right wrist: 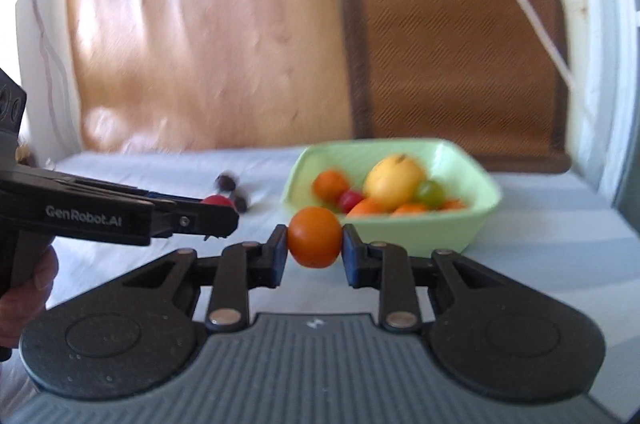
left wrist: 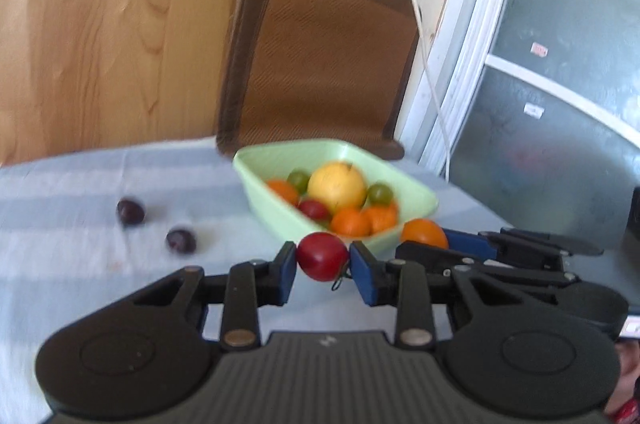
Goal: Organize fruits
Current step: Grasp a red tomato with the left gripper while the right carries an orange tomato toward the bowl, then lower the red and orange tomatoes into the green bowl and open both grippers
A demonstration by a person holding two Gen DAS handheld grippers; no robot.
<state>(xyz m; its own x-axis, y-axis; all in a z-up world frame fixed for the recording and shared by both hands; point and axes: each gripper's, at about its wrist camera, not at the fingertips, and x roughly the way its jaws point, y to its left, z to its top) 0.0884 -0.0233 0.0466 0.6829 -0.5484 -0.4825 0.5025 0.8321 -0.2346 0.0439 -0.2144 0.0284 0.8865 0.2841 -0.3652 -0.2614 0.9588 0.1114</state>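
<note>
My left gripper (left wrist: 323,258) is shut on a small red fruit (left wrist: 322,256), held just in front of a pale green bowl (left wrist: 416,196). The bowl holds a yellow fruit (left wrist: 337,185), several orange, green and red fruits. My right gripper (right wrist: 314,238) is shut on an orange fruit (right wrist: 315,237), near the green bowl's (right wrist: 472,224) front left. In the left wrist view the right gripper (left wrist: 436,244) holds the orange fruit (left wrist: 423,232) at the bowl's near corner. In the right wrist view the left gripper (right wrist: 218,210) holds the red fruit (right wrist: 216,200).
Two dark purple plums (left wrist: 130,211) (left wrist: 181,241) lie on the pale striped tablecloth (left wrist: 80,224) left of the bowl. A brown woven mat (left wrist: 320,56) leans on the wall behind the bowl, next to a wooden board (left wrist: 100,24). A white cable (left wrist: 424,36) hangs at the right.
</note>
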